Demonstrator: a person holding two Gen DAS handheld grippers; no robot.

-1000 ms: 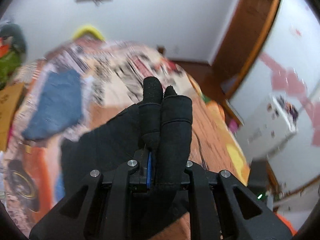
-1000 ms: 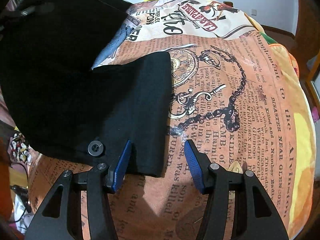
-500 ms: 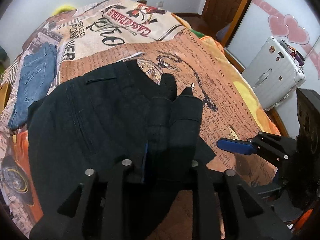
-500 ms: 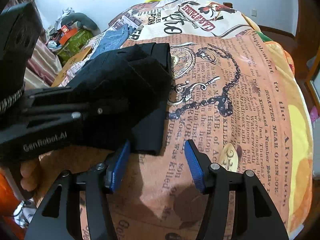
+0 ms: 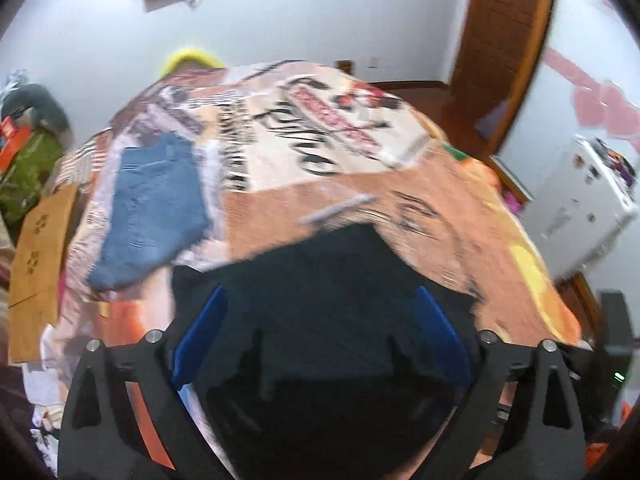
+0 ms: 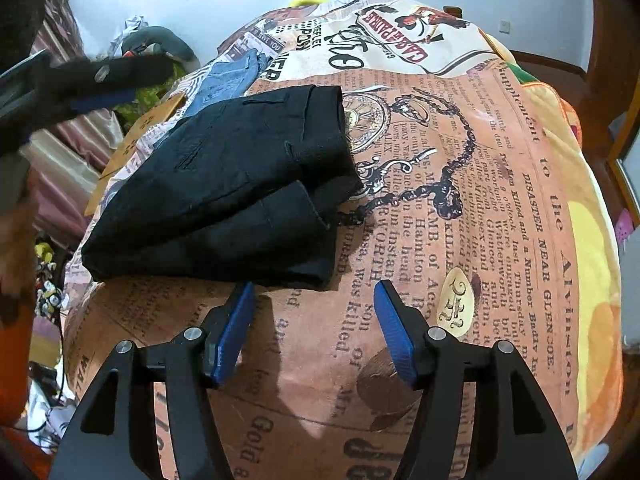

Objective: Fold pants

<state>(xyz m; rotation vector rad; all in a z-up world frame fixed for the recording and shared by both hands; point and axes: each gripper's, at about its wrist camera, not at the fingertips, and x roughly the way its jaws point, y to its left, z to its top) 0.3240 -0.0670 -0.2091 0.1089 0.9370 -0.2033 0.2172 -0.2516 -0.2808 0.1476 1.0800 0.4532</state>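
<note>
A: Our left gripper (image 5: 320, 332) has just sprung its jaws wide; nothing is pinched between them, and the black pants (image 6: 224, 184) lie folded below on the newspaper-print bedspread (image 6: 500, 208).

B: So we lift straight off and don't drag that top layer.

A: Right of the pants, just at their near edge, our right gripper (image 6: 316, 320) hovers half-open, empty.

B: We'd use it to press the fold flat if the loose hem corner lifts.

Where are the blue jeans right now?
In the left wrist view, the blue jeans lie on the printed bedspread at the left, just beyond the folded black pants.
</note>
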